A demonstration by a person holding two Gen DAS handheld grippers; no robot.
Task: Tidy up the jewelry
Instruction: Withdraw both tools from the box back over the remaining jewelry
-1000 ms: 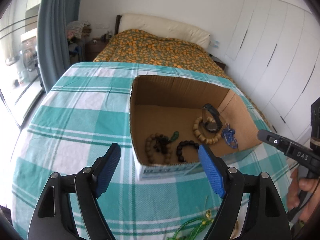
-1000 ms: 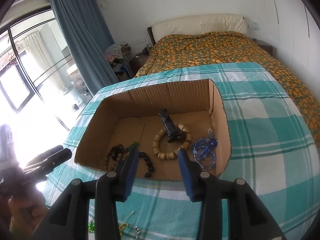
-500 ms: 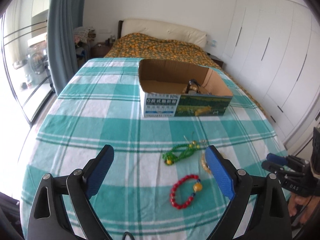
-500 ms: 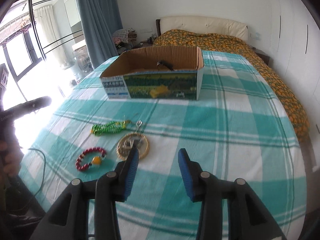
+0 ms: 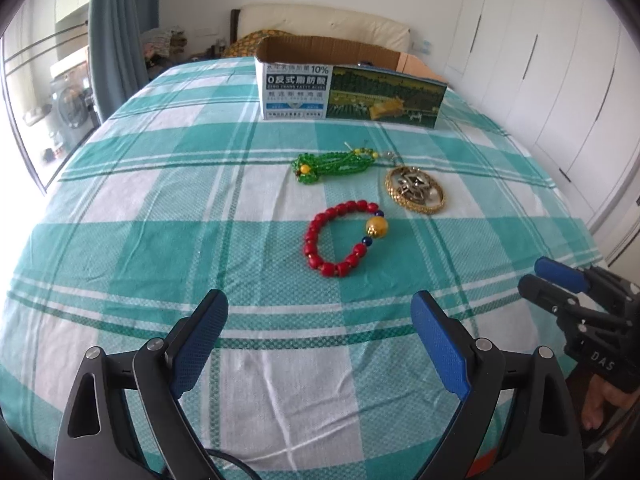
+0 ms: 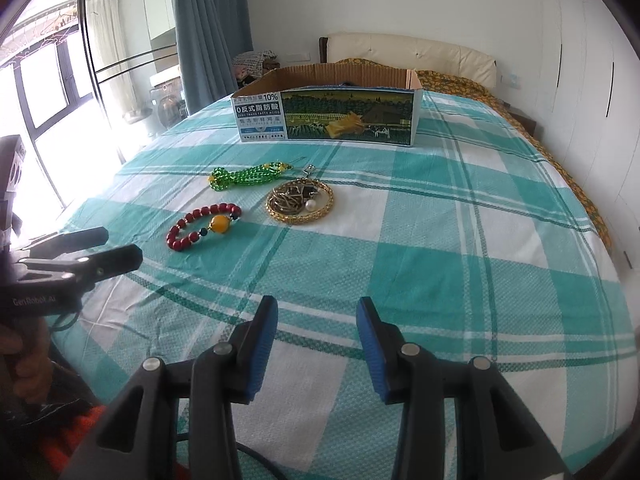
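Red bead bracelet (image 5: 343, 238), frame centre: light, limp, prone to rolling; best pinched across one bead arc. Left gripper (image 5: 320, 344) and right gripper (image 6: 316, 344) both gape empty.

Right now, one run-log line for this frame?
left gripper: open, empty | right gripper: open, empty | red bead bracelet, green bead strand, gold bangle: on tablecloth | cardboard box: behind
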